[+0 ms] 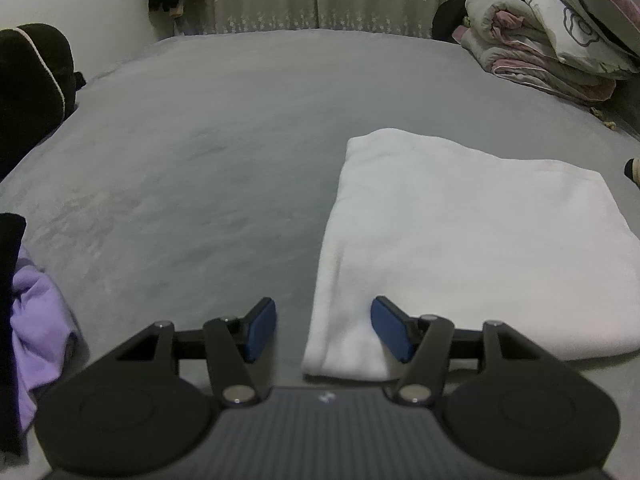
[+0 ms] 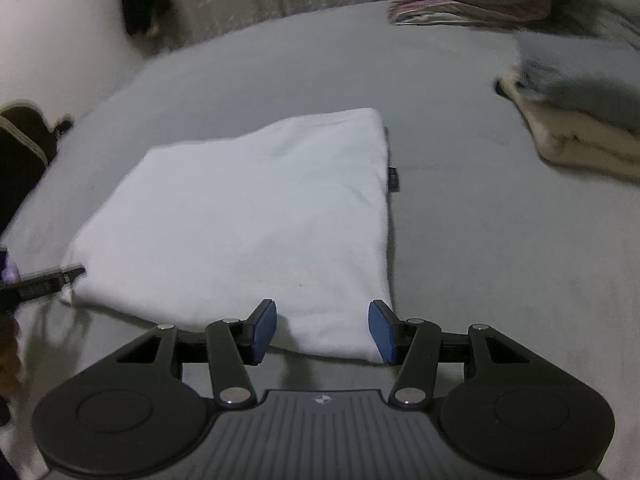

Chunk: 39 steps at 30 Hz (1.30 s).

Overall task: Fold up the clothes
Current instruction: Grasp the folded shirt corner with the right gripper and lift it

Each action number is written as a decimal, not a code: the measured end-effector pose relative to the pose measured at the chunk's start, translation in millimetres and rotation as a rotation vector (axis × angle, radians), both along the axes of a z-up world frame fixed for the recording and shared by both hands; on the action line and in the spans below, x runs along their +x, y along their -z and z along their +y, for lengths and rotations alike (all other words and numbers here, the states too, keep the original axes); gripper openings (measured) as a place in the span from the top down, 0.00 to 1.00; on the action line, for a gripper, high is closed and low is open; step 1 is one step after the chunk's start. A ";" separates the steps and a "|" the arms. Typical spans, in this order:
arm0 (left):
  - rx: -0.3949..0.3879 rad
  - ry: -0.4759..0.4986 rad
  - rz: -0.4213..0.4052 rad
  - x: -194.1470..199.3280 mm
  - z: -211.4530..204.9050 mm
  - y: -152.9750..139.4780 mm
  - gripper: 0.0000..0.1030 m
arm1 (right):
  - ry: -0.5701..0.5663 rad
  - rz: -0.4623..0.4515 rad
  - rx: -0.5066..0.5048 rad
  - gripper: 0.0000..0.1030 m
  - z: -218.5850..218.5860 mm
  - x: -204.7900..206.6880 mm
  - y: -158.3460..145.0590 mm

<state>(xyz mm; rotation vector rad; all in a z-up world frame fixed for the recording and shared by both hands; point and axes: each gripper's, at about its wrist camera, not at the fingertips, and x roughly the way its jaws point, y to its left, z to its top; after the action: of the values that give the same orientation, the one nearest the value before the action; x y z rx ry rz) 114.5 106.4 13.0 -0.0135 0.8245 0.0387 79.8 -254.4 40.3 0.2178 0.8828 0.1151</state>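
One white folded garment [image 1: 460, 248], two grippers, one quilt pile [image 1: 548, 28].

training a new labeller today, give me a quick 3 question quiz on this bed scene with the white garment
1. True or false: the white garment lies folded flat on the grey bed.
2. Which crumpled item sits at the bed's left edge in the left wrist view? A) purple garment B) red towel C) blue jeans
3. Are the jaws of the left gripper and right gripper clamped on cloth, or open?

Key
1. True.
2. A.
3. Open; each pair stands apart at a near corner of the garment, pads not pressing it.
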 end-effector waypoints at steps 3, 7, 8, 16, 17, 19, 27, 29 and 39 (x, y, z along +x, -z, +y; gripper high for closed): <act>0.001 0.001 0.000 -0.8 0.4 0.4 0.42 | 0.116 0.015 0.060 0.35 -14.4 -14.1 2.8; 0.006 -0.005 0.002 0.1 -0.4 0.7 0.41 | 0.235 0.018 0.247 0.33 -38.6 -22.6 13.9; 0.009 -0.007 0.002 0.1 -1.1 0.7 0.41 | 0.260 0.010 0.306 0.33 -42.7 -22.7 16.5; 0.021 -0.014 0.000 0.2 -3.5 1.0 0.41 | 0.328 -0.045 0.421 0.28 -34.6 -20.1 27.2; 0.023 -0.014 0.000 0.1 -3.6 1.0 0.41 | 0.339 -0.055 0.425 0.28 -32.4 -20.9 28.3; 0.024 -0.015 0.000 -0.1 -3.7 1.0 0.41 | 0.357 -0.080 0.418 0.28 -28.2 -21.7 29.9; 0.014 -0.014 0.006 1.2 -0.7 0.0 0.41 | 0.388 -0.152 0.315 0.81 -10.3 -23.1 32.7; 0.007 -0.015 0.009 1.8 1.2 -0.1 0.40 | 0.394 -0.161 0.316 0.83 -10.6 -23.7 30.7; -0.001 -0.020 0.015 4.1 1.4 -0.2 0.38 | 0.463 -0.124 0.495 0.79 -27.5 -23.2 43.0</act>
<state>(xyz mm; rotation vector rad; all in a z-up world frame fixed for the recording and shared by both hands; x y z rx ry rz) 118.6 107.8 13.2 -0.0224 0.8393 0.0576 56.6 -282.0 -2.7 0.8609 0.6499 -0.0869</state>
